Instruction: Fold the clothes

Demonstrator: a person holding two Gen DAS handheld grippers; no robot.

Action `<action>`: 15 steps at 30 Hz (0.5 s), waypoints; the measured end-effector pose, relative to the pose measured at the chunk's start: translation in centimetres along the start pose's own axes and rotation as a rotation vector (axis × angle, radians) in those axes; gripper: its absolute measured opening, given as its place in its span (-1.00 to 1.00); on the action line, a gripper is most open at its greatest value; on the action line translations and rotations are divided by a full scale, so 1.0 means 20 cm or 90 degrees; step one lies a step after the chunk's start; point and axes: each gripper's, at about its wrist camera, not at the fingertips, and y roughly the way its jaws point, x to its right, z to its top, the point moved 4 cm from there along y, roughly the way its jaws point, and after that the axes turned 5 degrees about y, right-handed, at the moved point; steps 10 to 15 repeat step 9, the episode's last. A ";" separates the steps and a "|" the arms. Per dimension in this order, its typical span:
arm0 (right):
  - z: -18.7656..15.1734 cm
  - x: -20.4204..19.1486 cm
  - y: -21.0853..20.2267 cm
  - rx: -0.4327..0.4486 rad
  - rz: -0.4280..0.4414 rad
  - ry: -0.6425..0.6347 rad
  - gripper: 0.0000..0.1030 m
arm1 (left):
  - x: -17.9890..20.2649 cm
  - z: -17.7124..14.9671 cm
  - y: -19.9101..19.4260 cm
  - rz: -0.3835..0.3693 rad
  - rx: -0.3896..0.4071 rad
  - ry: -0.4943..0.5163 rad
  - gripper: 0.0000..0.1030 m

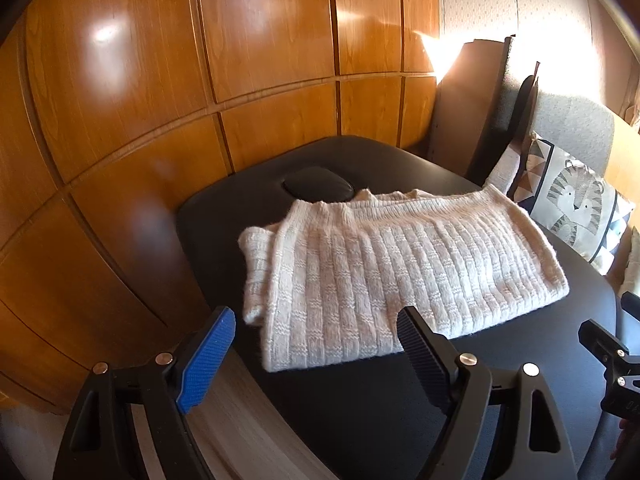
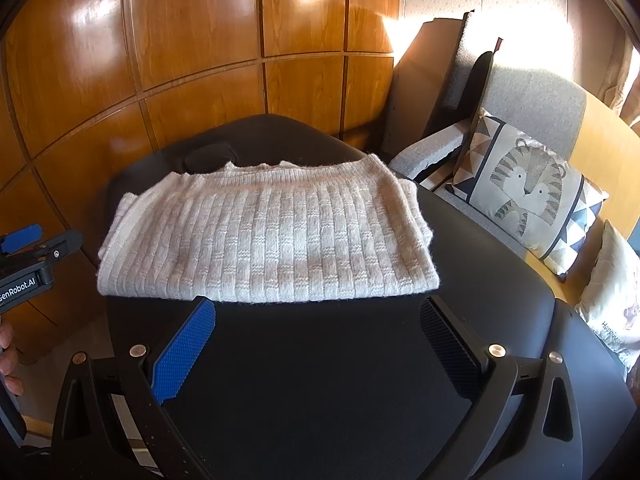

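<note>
Knitwear is lying folded on the black padded bench (image 1: 360,400): a cream ribbed sweater (image 1: 384,264) is sitting as a neat rectangle toward the far half of the surface, its folded edge facing the cameras and a sleeve edge showing along its left side. Left tongs (image 1: 316,348) are hovering wide apart just in front of the sweater's near left corner, the blue pad on one side and the black ribbed pad on the other, with nothing pinched between them. Right tongs (image 2: 316,332) are likewise standing wide, poised over bare bench just short of the sweater's near edge and not touching it. In the right wrist view, the left tool is showing at the left margin with a person's fingers (image 2: 8,360) wrapping its handle. Glossy wooden wardrobe panels (image 1: 240,60) are rising behind the bench, and a cushion printed with a tiger (image 2: 528,192) is leaning on a grey chair (image 2: 532,92) to the right.
</note>
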 end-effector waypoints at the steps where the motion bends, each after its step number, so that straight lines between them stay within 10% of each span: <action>1: 0.00 0.00 0.00 -0.001 -0.001 0.000 1.00 | 0.00 0.00 0.00 -0.001 0.001 0.000 0.62; 15: 0.01 -0.01 0.01 0.001 -0.003 0.004 1.00 | 0.01 0.01 -0.01 -0.020 0.005 -0.002 0.60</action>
